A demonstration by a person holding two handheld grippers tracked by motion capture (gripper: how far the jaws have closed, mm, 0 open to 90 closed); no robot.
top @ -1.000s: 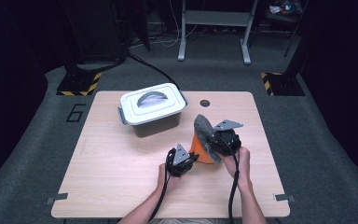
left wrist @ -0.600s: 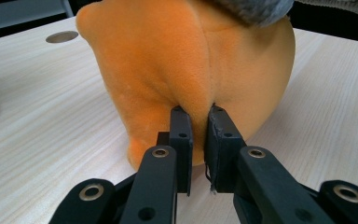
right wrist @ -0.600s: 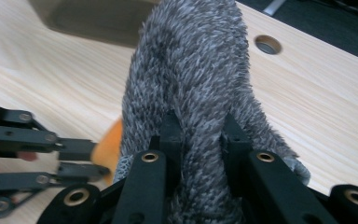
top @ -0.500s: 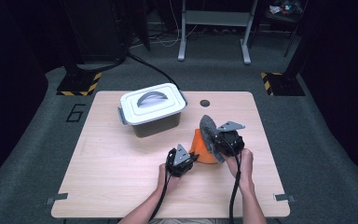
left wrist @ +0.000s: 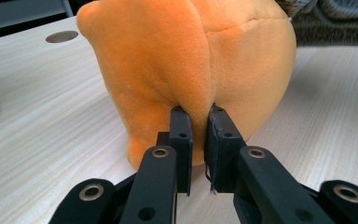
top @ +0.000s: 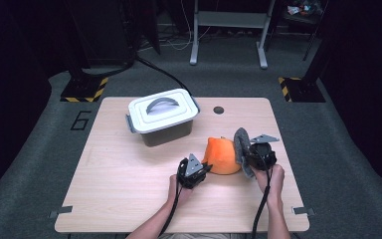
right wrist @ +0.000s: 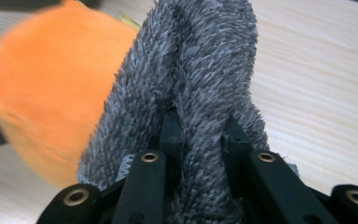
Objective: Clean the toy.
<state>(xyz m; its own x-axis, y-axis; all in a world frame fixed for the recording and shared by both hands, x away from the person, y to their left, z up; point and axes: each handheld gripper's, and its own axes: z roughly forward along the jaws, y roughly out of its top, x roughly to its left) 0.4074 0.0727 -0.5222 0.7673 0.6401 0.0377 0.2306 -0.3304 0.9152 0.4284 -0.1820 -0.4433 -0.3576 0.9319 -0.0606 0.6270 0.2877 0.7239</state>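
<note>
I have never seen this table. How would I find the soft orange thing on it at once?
Start from the wooden table and its white-lidded box at the back. Nearer the person, to the right of the box, lies the orange plush, between the two claws. It is smooth and bright orange, pinched by the left claw, while its neighbour, the grey shaggy cloth, sits in the right claw.

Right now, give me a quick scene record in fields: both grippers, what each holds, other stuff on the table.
left gripper: shut, pinching a fold of the orange plush
right gripper: shut on the grey fuzzy cloth
cloth vs plush: cloth held at the plush's right side in the high view; contact unclear
lidded box: far left part of the table, lid on, handle flat
table: light wood, round hole near the far edge
</note>
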